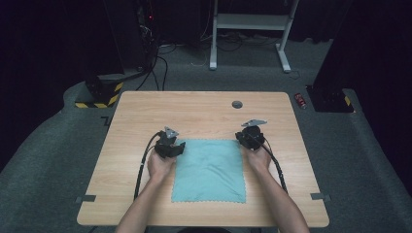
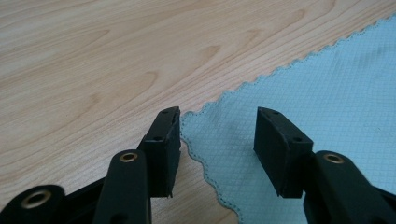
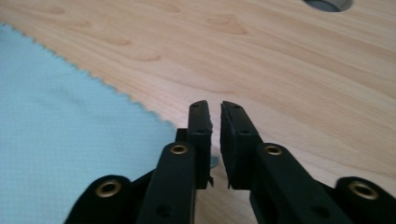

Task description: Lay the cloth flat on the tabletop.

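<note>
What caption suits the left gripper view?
Open left gripper straddling the corner of a blue cloth on a wooden table.

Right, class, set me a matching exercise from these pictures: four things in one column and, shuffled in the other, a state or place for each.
1 left gripper
2 right gripper
3 cloth
4 round hole

a in the far part of the tabletop
b jaws wide apart
c lying flat, teal
d jaws almost together

Pairs: 1-b, 2-d, 3-c, 4-a

A cloth (image 1: 209,170) lies flat on the table (image 1: 145,111) — left gripper (image 1: 180,148) at its far-left corner, right gripper (image 1: 244,138) at its far-right corner.
</note>
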Demonstrator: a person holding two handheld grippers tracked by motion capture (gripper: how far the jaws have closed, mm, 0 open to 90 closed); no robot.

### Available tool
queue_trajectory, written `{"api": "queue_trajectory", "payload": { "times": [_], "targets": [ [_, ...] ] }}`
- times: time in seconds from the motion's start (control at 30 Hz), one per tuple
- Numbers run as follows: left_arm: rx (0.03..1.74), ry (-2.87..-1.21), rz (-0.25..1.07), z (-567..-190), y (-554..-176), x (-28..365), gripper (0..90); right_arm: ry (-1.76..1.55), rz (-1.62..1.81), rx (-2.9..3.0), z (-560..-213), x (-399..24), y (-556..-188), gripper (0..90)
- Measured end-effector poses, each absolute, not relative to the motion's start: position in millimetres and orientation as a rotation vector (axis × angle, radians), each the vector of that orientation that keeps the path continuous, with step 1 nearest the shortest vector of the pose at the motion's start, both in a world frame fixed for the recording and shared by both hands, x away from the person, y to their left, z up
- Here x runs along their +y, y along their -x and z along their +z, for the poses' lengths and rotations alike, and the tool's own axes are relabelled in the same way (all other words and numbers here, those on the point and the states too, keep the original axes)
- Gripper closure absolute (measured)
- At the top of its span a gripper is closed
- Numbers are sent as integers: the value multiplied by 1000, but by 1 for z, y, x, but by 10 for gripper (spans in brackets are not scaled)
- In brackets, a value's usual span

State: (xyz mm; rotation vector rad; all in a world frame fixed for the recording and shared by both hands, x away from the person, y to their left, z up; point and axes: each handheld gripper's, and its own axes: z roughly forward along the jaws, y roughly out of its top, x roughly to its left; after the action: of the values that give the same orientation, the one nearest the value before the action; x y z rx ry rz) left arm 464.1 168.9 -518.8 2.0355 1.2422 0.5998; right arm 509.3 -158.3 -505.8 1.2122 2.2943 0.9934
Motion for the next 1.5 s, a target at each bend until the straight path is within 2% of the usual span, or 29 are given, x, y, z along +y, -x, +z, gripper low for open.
{"api": "queue_trajectory", "payload": {
  "times": [0.13,0.27,0.6,0.7,0.87,0.93,1.0,1.1,1.27,1.5],
  "targets": [
    [1257,-2037,588,-521,-466,170,506,-1203,894,2324,-514,-151,-510,783],
    [1263,-2039,595,-521,-465,169,503,-1129,847,2353,-513,-143,-507,898],
    [1264,-2034,595,-521,-466,169,504,-1173,847,2331,-513,-144,-518,898],
    [1270,-2010,615,-519,-465,169,514,-1201,860,2326,-510,-149,-516,785],
    [1317,-1995,638,-521,-468,173,537,-1157,942,2322,-501,-149,-499,790],
    [1350,-1978,612,-522,-470,178,533,-1144,904,2365,-508,-147,-498,792],
    [1368,-1988,645,-521,-470,181,543,-1184,922,2363,-514,-151,-500,795],
    [1387,-1982,650,-519,-470,187,536,-1241,916,2330,-513,-156,-500,753],
    [1348,-1947,558,-513,-465,193,490,-1315,1000,2309,-511,-167,-496,640],
    [1234,-1980,453,-509,-449,180,452,-1245,1074,2313,-504,-164,-478,559]
  ]
}}
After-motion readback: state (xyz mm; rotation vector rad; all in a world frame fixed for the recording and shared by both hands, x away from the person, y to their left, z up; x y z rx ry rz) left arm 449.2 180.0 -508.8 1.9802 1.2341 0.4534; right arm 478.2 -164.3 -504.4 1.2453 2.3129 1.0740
